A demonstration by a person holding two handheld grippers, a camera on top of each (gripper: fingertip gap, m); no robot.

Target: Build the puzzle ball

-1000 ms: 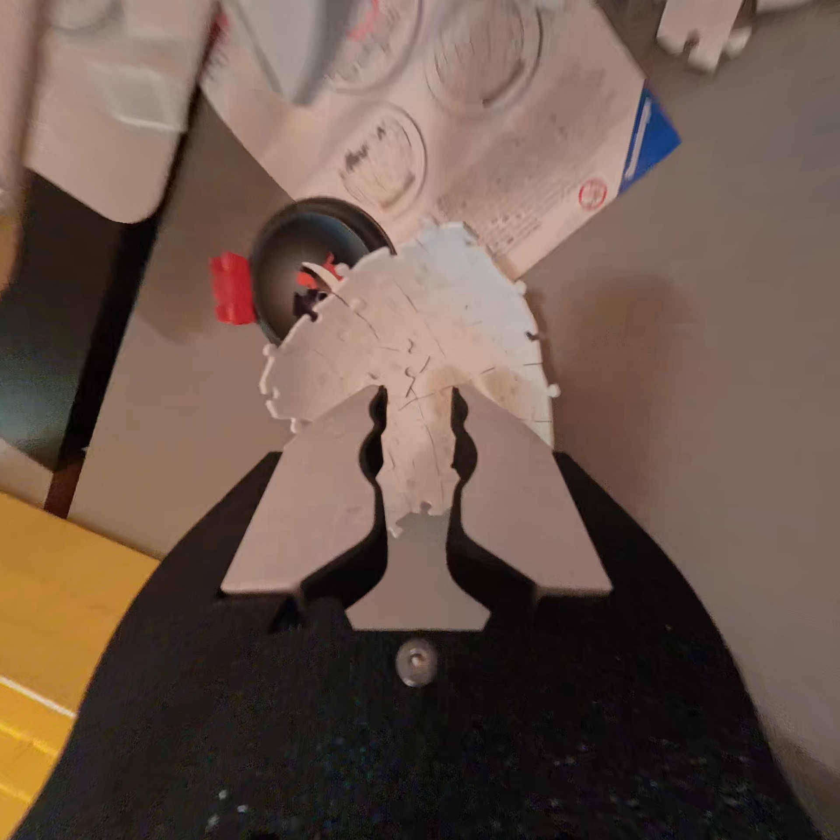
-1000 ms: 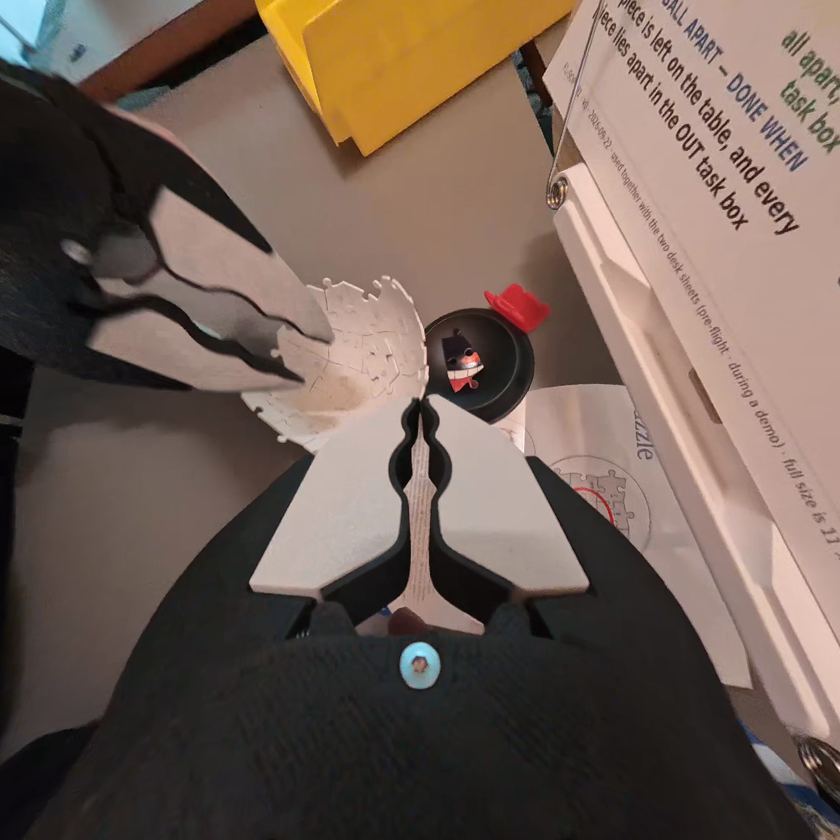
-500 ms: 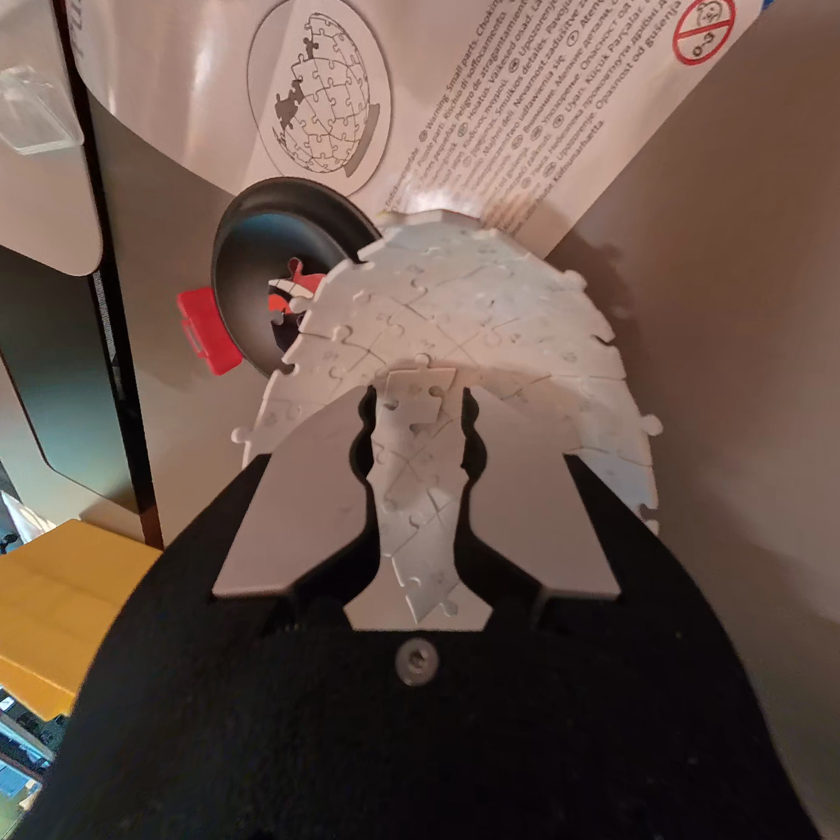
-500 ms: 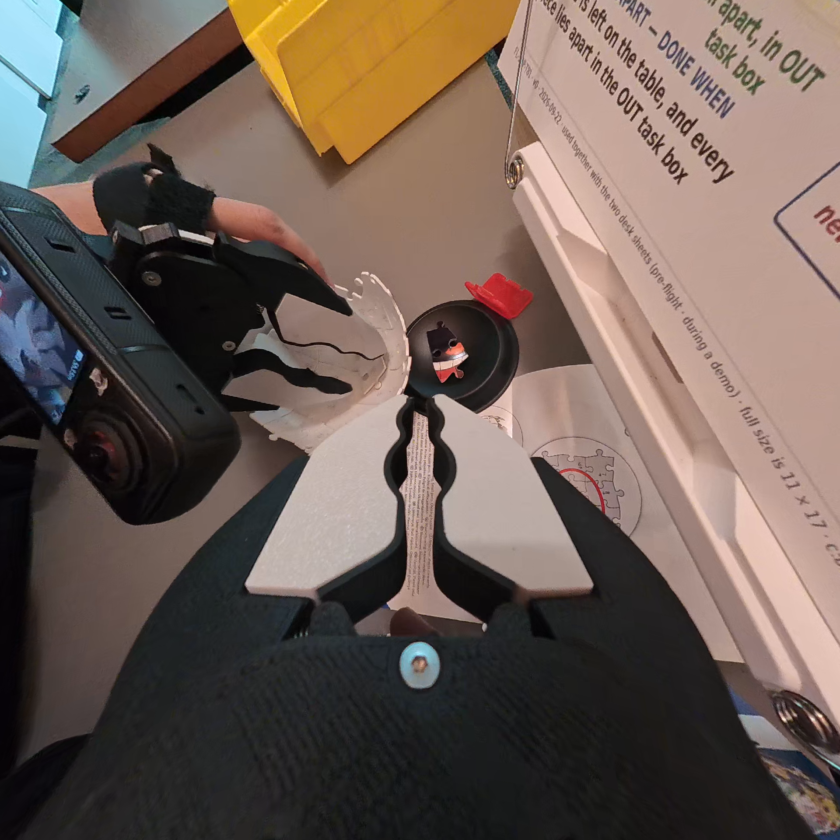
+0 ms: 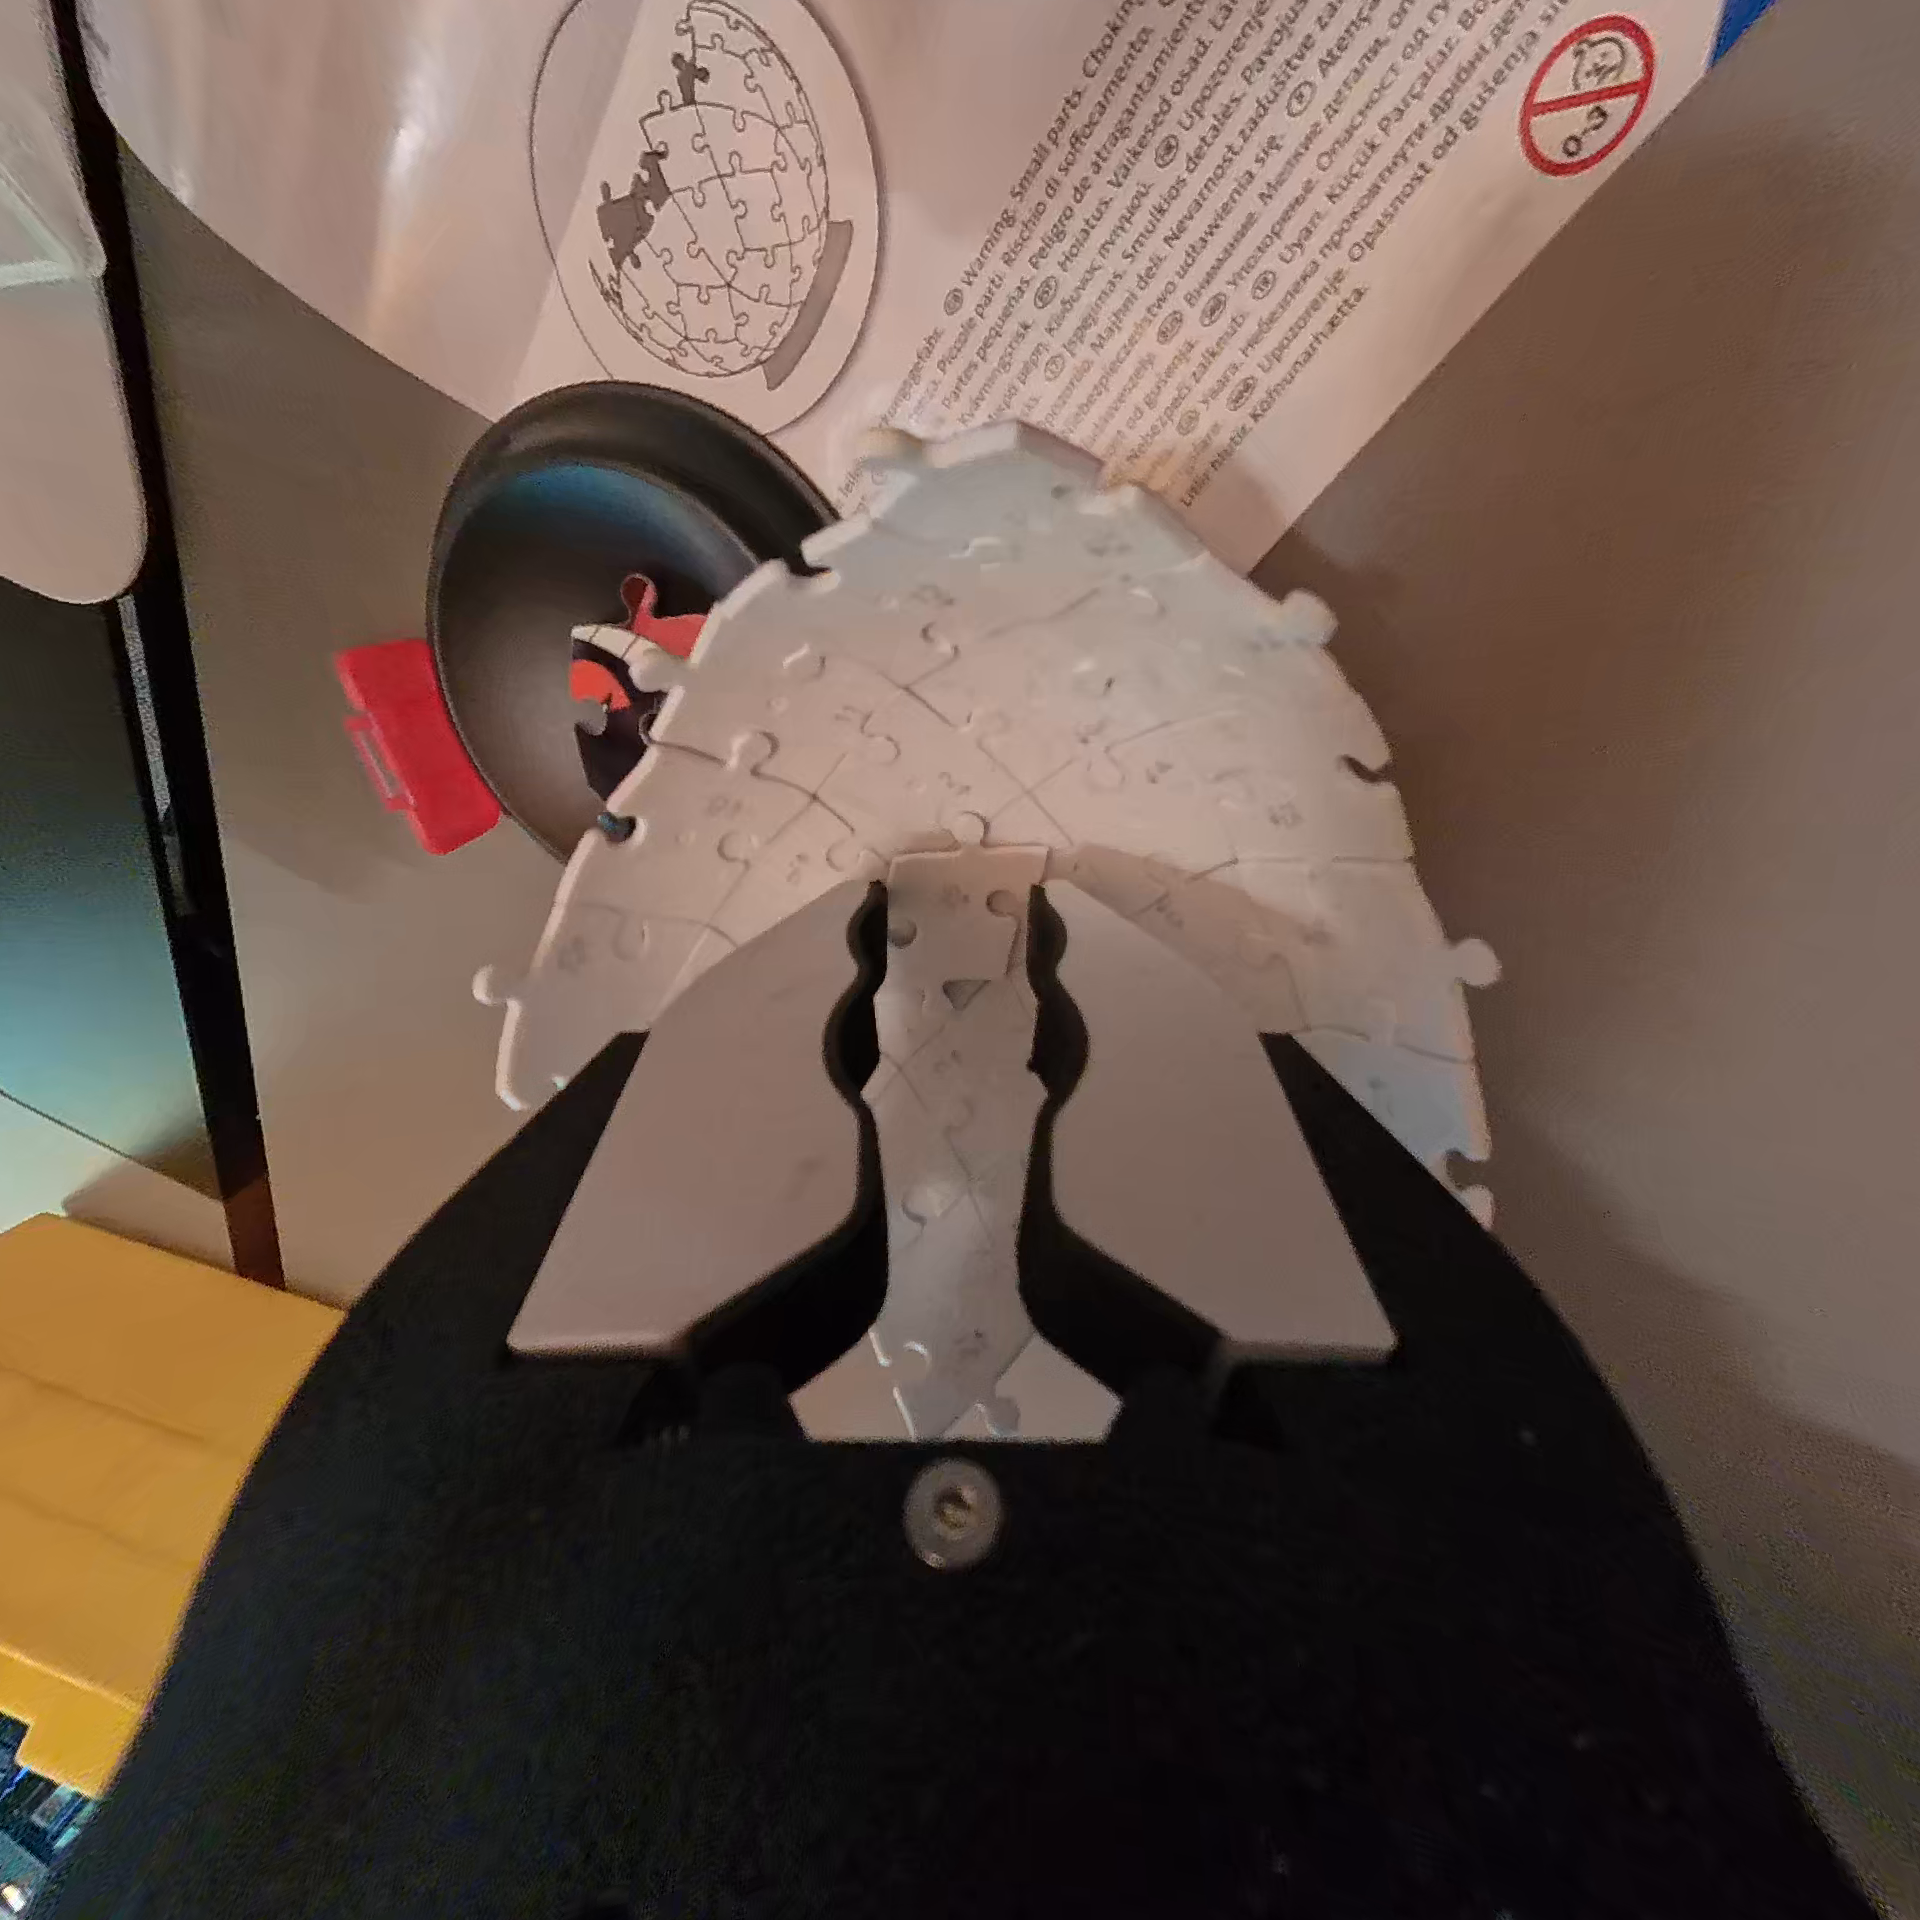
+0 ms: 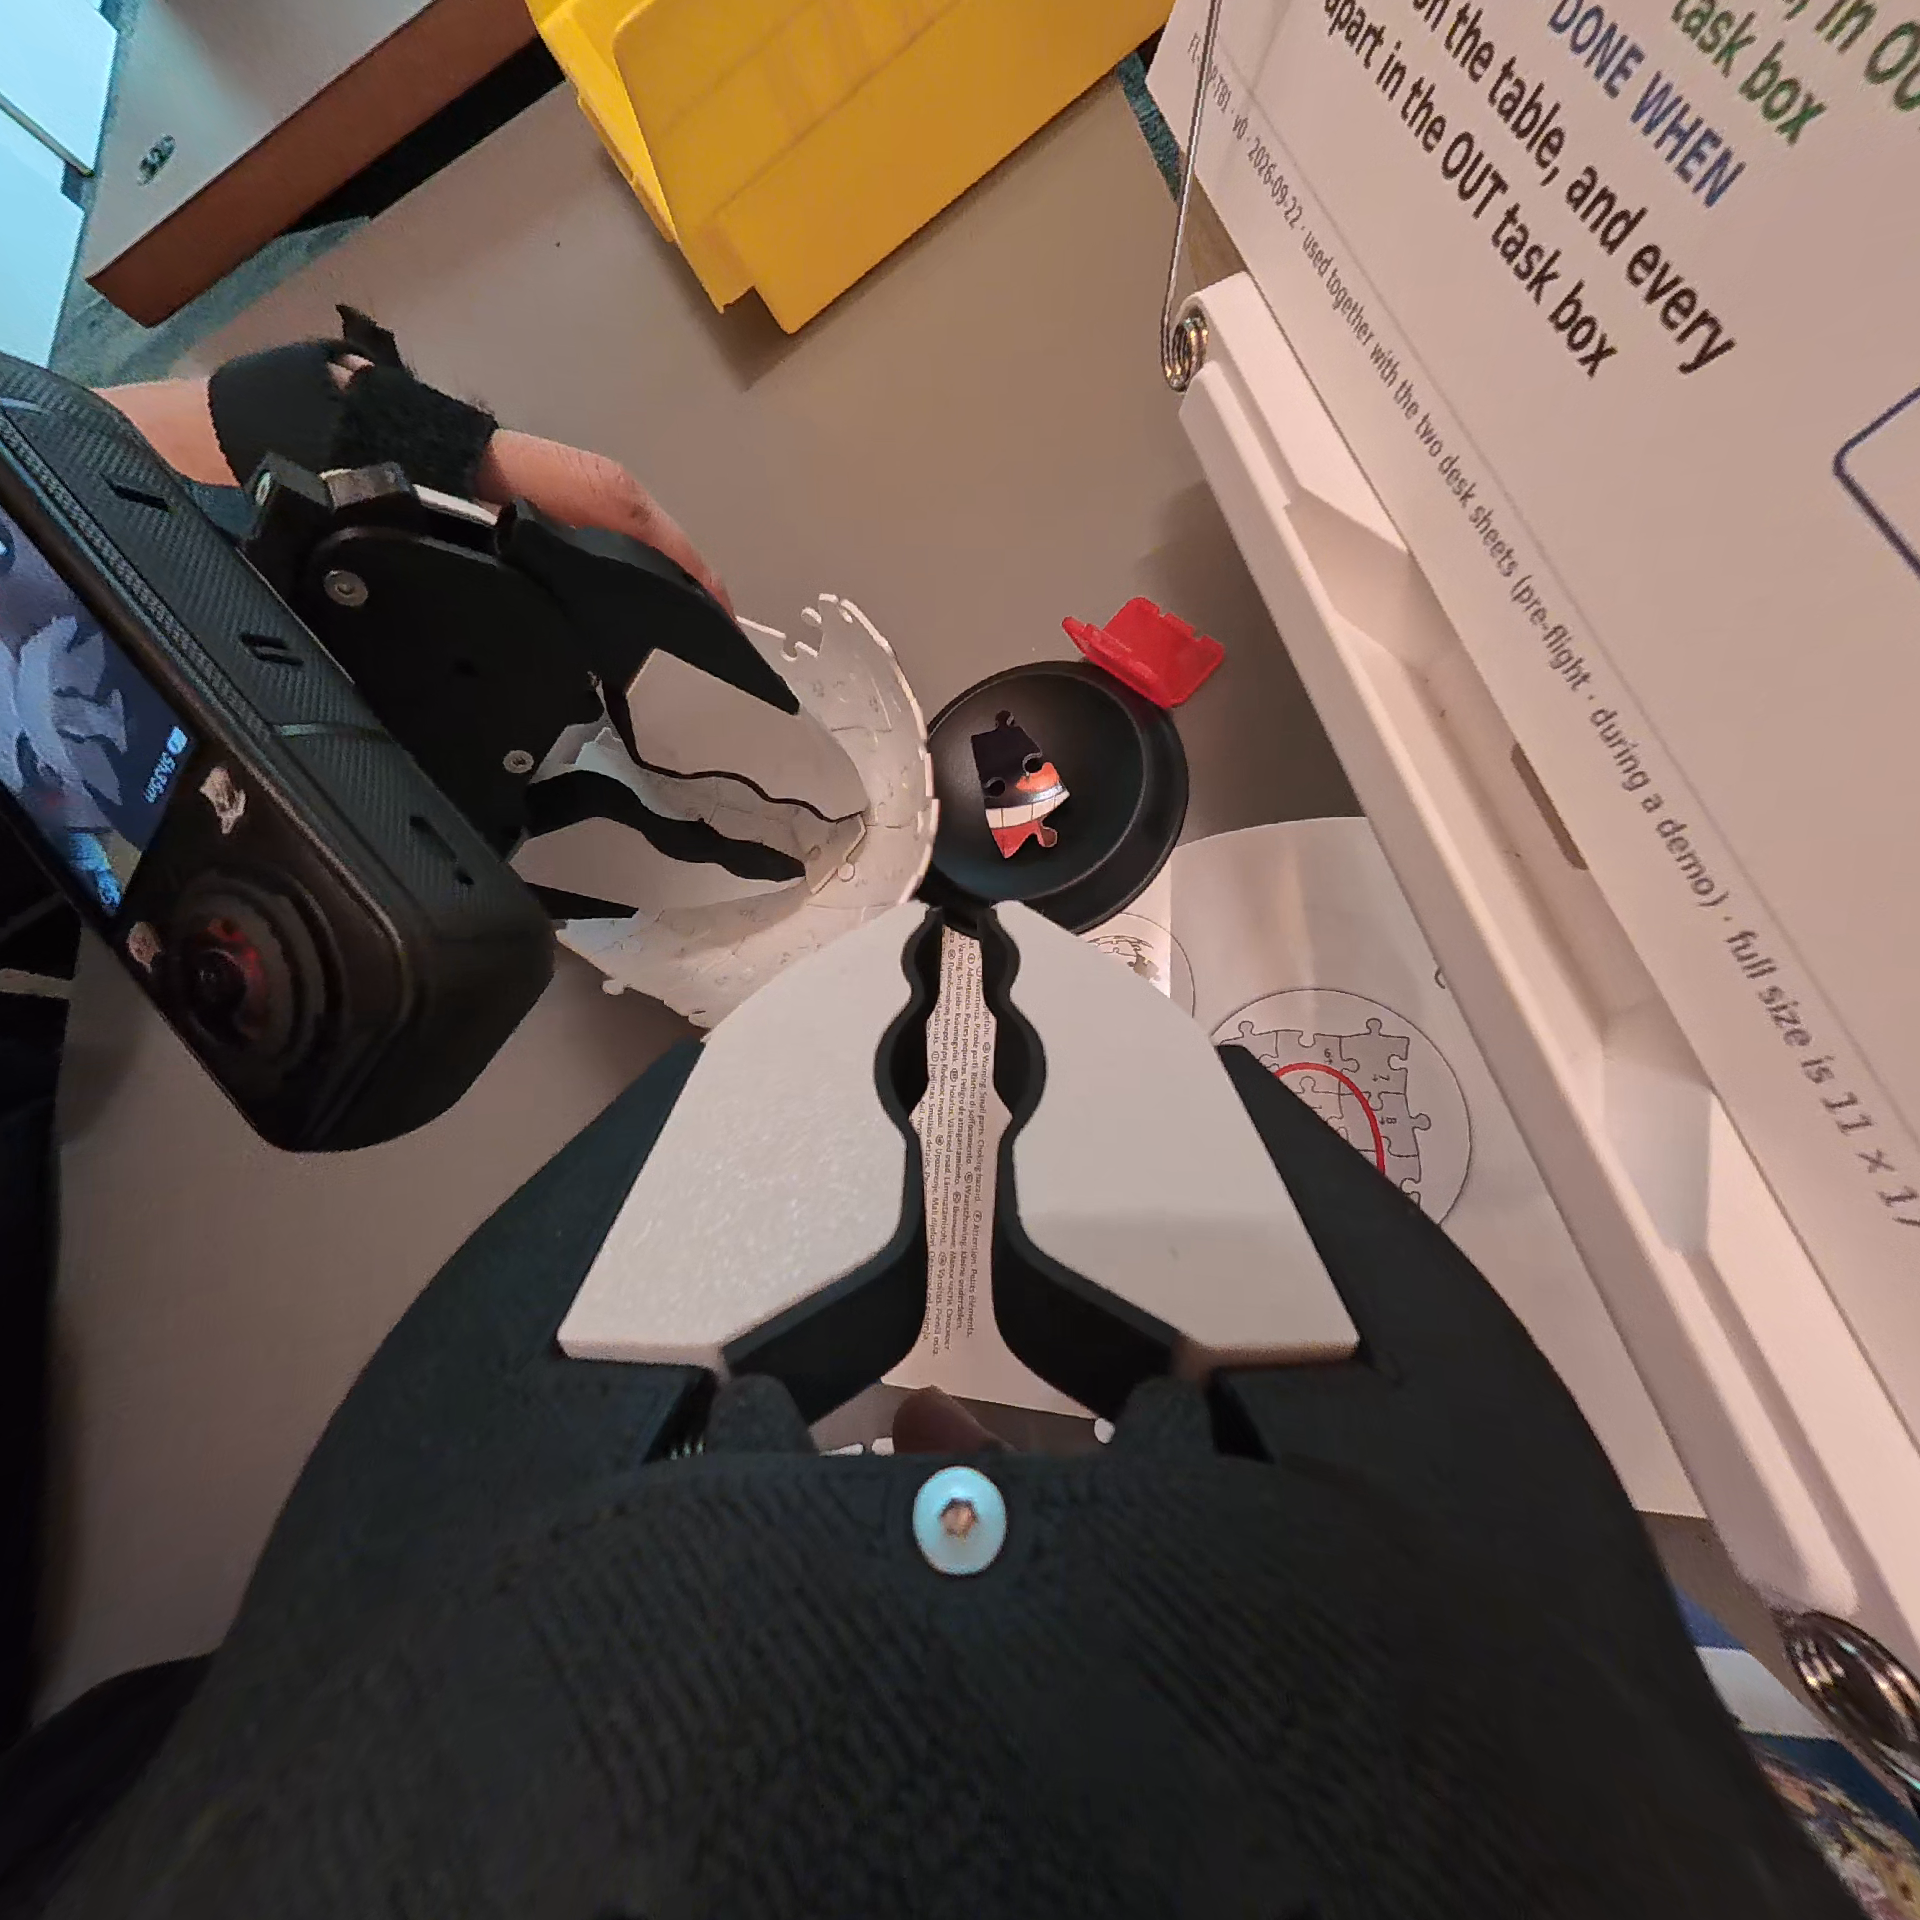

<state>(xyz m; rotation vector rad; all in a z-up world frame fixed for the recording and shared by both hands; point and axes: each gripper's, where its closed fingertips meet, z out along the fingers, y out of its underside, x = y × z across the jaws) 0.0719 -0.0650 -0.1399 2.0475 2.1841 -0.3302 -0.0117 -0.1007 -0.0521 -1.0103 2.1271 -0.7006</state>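
A white half-shell of the puzzle ball (image 5: 1039, 707) stands on its edge on the grey table, hollow side facing my left gripper. My left gripper (image 5: 961, 894) reaches into the hollow and is shut on a white puzzle piece (image 5: 966, 914), held against the shell's inner face. The right wrist view shows this gripper (image 6: 831, 821) inside the shell (image 6: 888, 727). My right gripper (image 6: 968, 906) is shut and empty, hovering over the instruction sheet just short of the black round stand (image 6: 1122, 748). A black, red and white puzzle piece (image 6: 1023, 805) lies in the stand.
A small red plastic part (image 6: 1143, 649) lies beside the stand. The printed instruction sheet (image 6: 1330, 1039) lies under my right gripper. A white box with a printed board (image 6: 1558, 727) stands at the right. Yellow bins (image 6: 831, 135) sit at the far table edge. Some 12 cm of space lies between my two pairs of fingers.
The left gripper swung around and moved deeper into the shell; its camera and the hand came into the right view. The right gripper stayed shut and backed off slightly.
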